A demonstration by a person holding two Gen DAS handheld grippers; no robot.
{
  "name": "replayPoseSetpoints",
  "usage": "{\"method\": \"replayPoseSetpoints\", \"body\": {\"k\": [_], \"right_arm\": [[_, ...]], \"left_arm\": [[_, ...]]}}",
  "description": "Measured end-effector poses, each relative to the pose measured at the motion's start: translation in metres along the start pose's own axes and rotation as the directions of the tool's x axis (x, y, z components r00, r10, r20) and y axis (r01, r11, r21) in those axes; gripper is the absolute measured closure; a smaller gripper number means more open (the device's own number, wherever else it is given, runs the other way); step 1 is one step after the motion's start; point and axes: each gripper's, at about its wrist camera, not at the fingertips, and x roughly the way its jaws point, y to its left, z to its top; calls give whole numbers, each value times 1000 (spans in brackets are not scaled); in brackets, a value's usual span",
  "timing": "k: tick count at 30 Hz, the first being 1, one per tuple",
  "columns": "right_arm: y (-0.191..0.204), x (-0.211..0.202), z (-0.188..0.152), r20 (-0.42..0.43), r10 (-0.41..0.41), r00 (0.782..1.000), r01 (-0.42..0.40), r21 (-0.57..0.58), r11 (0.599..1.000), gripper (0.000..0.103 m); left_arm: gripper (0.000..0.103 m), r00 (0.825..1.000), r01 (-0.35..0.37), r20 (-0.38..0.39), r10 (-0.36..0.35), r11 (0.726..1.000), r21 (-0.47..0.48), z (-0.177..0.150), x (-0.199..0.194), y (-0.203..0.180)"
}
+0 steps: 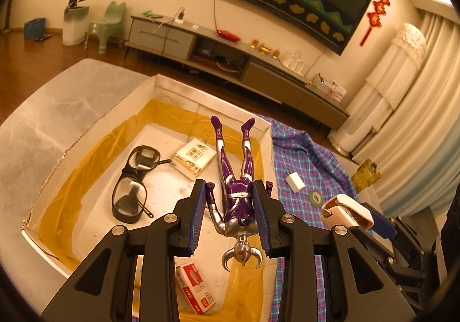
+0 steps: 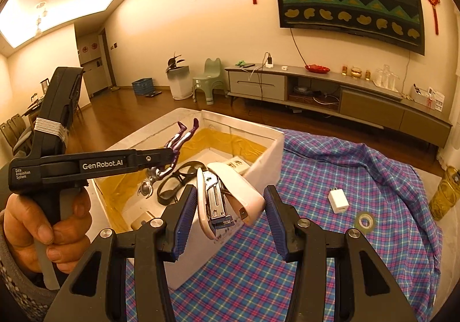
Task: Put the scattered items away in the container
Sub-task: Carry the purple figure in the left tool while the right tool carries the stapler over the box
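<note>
**Both grippers loaded over the storage box**

The left gripper (image 1: 233, 215) clamps a purple-and-silver toy figure (image 1: 237, 178) at the torso, its fingers (image 1: 198, 215) about half closed against the body, the head hanging toward the camera and the legs pointing away. The figure hangs above the open white box (image 1: 86, 132), whose inner walls carry yellow film.

The right gripper (image 2: 227, 221) carries a white stapler (image 2: 230, 198), tilted, with its metal magazine showing; whether both fingers (image 2: 184, 221) press on it cannot be told, since a gap shows on the right side. It sits over the box's near corner, above the plaid cloth (image 2: 330, 264) on the bench.

The left wrist view alone looks down into the box, showing black glasses (image 1: 130, 186), a white packet (image 1: 194, 159) and a red-and-white staple box (image 1: 192, 284) on its floor. The right wrist view alone shows the hand (image 2: 43, 230) on the left gripper's handle. Both views show a white charger plug (image 2: 339, 201) and a tape roll (image 2: 365, 219) lying on the cloth outside the box.
</note>
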Motion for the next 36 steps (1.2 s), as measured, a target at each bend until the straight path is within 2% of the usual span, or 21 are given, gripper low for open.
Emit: {"method": "replayPoseSetpoints", "body": {"k": [10,19,28,36], "right_arm": [[23,21,15,-27,8,1000,-10,-82,997,54],[40,49,24,-72,10,997,-20,-151,988,54],[48,74,32,-116,10,993,-31,-183,983,54],[46,99,51,-168,19,986,-50,-179,983,54]], "left_arm": [[69,998,-34,-51,30,996,-80,3,11,23],[69,996,-43,-90,28,985,-167,2,21,44],[69,990,-31,-138,6,983,-181,-3,32,43],[69,984,-15,-176,-30,968,-249,-6,41,54]]}}
